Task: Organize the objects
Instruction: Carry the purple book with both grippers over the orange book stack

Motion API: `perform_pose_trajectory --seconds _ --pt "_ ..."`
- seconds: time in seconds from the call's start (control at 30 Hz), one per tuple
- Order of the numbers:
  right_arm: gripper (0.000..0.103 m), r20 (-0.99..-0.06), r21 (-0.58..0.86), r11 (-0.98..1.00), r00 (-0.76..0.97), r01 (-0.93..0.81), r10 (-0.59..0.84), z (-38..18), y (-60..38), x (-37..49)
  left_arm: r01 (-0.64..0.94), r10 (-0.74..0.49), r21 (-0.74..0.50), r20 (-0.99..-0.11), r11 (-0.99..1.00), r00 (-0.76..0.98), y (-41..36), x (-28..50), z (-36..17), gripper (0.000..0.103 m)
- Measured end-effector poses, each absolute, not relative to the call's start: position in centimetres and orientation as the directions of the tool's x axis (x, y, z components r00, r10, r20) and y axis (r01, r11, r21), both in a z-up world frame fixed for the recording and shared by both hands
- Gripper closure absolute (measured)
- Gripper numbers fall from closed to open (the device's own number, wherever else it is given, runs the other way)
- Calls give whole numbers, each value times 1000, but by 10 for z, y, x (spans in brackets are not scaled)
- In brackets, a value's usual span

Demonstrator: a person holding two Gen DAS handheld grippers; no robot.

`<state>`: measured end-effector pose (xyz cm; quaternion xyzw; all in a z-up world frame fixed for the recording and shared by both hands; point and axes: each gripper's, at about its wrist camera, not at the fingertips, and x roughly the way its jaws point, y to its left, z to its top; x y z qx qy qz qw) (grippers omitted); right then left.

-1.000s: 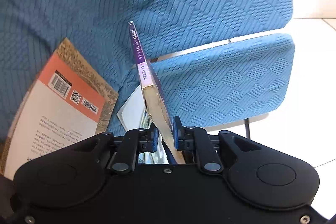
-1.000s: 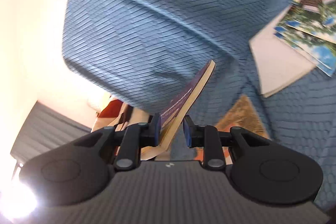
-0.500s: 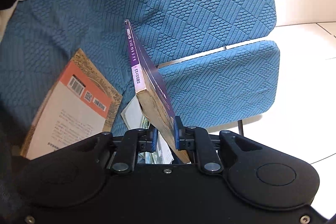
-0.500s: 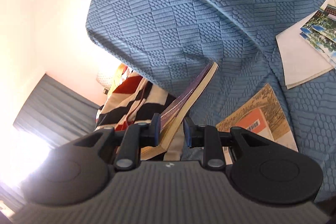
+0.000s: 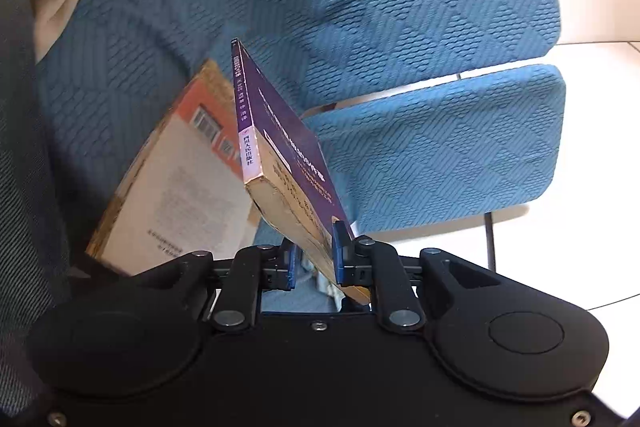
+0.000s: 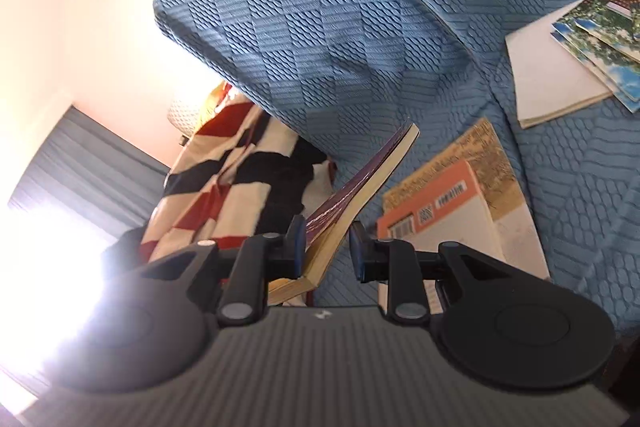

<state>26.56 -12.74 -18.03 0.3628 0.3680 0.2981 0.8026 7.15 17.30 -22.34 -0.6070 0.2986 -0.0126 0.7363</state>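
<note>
Since a second ago both tongs swung the purple book (image 5: 280,147) over toward the orange-backed book (image 5: 180,187) lying on the blue sofa (image 5: 400,7). Left tongs (image 5: 314,259) clamp its lower corner; right tongs (image 6: 326,251) sit partly open around the opposite edge. Floppy paperback, so hold near the spine. Only the right view shows postcards (image 6: 600,39) beyond the orange book

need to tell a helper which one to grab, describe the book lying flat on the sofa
Start at the blue textured sofa. On its seat, below the white booklet with scenic photos, lies the orange-and-cream book. Unlike the purple book between the gripper fingers, it lies flat, barcodes up, with a tan painted border.
</note>
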Motion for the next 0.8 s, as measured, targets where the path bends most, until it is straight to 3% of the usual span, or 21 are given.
perform_pose_trajectory --seconds 0.8 --pt "77 -486 764 628 509 -148 711 -222 -131 262 -463 -393 -827 -559 317 730 156 80 -268 85"
